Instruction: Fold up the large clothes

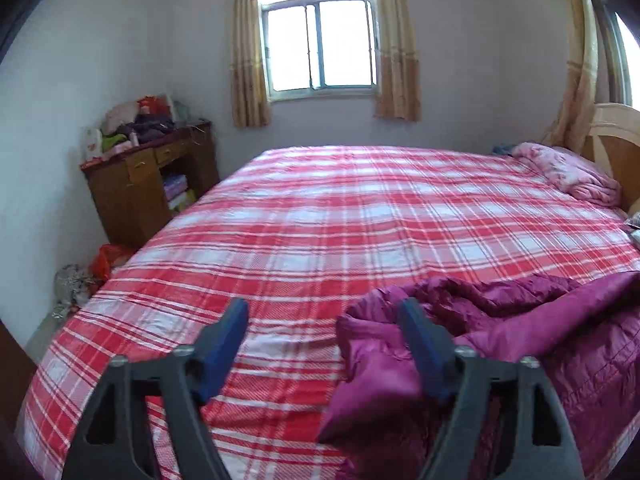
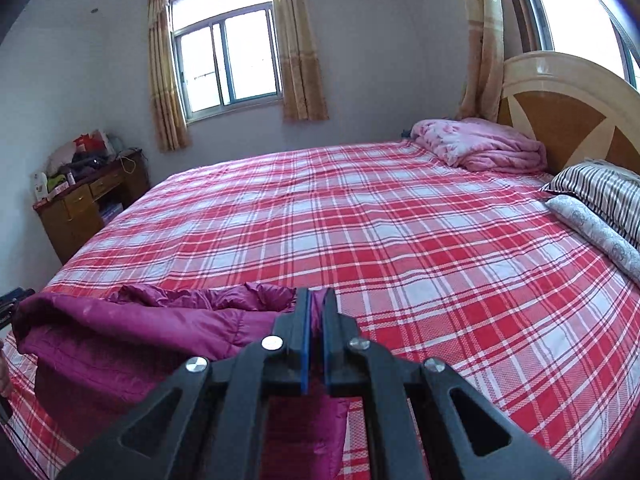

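Note:
A magenta quilted jacket (image 1: 520,328) lies crumpled on the near edge of a bed with a red plaid sheet (image 1: 320,220). My left gripper (image 1: 322,316) stands open above the sheet. Its right finger (image 1: 424,340) rests over the jacket's left edge, its left finger (image 1: 224,336) is over bare sheet, and the pads press on nothing. In the right wrist view the jacket (image 2: 120,336) spreads to the left and under the gripper. My right gripper (image 2: 319,294) is shut on a fold of the jacket, with magenta cloth showing between the blue pads.
A folded pink blanket (image 2: 480,148) and striped pillows (image 2: 600,188) lie by the wooden headboard (image 2: 568,112). A cluttered wooden desk (image 1: 152,168) stands at the bed's far left corner, with bags (image 1: 108,260) on the floor beside it. The plaid sheet (image 2: 360,220) stretches flat beyond the jacket.

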`<state>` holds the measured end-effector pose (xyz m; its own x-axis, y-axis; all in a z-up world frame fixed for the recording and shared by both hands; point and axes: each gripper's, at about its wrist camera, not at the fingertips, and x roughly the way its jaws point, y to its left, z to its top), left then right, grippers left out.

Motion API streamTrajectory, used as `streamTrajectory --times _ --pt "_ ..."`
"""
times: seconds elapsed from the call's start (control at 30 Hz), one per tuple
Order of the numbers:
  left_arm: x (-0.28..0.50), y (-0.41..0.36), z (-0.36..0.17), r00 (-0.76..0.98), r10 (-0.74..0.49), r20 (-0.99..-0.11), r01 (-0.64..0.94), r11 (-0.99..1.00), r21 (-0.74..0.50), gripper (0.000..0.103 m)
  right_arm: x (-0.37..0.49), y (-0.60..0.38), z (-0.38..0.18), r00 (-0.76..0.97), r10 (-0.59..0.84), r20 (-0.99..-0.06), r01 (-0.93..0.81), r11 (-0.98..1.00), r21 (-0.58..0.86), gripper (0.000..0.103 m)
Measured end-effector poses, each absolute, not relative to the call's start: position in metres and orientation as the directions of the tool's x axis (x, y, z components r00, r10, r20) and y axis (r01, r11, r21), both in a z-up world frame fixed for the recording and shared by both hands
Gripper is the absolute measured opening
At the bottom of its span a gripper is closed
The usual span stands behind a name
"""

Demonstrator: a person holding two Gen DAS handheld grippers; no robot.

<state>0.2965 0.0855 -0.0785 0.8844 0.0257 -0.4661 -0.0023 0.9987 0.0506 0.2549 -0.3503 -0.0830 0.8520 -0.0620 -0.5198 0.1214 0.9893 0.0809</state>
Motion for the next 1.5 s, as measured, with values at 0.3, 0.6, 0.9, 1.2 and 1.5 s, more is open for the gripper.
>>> streamTrajectory --times 0.3,0.6,0.9,1.2,1.5 --pt "0.269 0.028 -0.086 0.941 0.000 -0.338 0.066 0.981 0.184 0.089 0.322 -0.344 -0.115 0.766 -0.067 -0.640 0.124 0.991 0.044 0.009" --pt "0.303 -0.052 -0.134 0.939 0.121 -0.322 0.040 0.890 0.454 0.090 0.296 -0.314 -0.093 0.825 -0.056 -0.563 0.122 0.989 0.081 0.090" --pt "0.355 -0.073 -0.157 0.901 0.232 -0.367 -0.005 0.851 0.525 0.090 0.323 -0.226 -0.144 0.750 -0.016 -0.661 -0.068 0.992 -0.102 0.089" --pt "0.395 -0.055 -0.186 0.807 0.247 -0.536 -0.002 0.909 0.416 0.091 0.349 -0.261 -0.170 0.708 -0.059 -0.704 0.030 0.998 -0.053 0.089" --pt "0.408 -0.053 -0.197 0.770 0.232 -0.594 0.014 0.925 0.380 0.096 0.351 -0.260 -0.179 0.694 -0.049 -0.718 0.033 0.999 -0.036 0.089"
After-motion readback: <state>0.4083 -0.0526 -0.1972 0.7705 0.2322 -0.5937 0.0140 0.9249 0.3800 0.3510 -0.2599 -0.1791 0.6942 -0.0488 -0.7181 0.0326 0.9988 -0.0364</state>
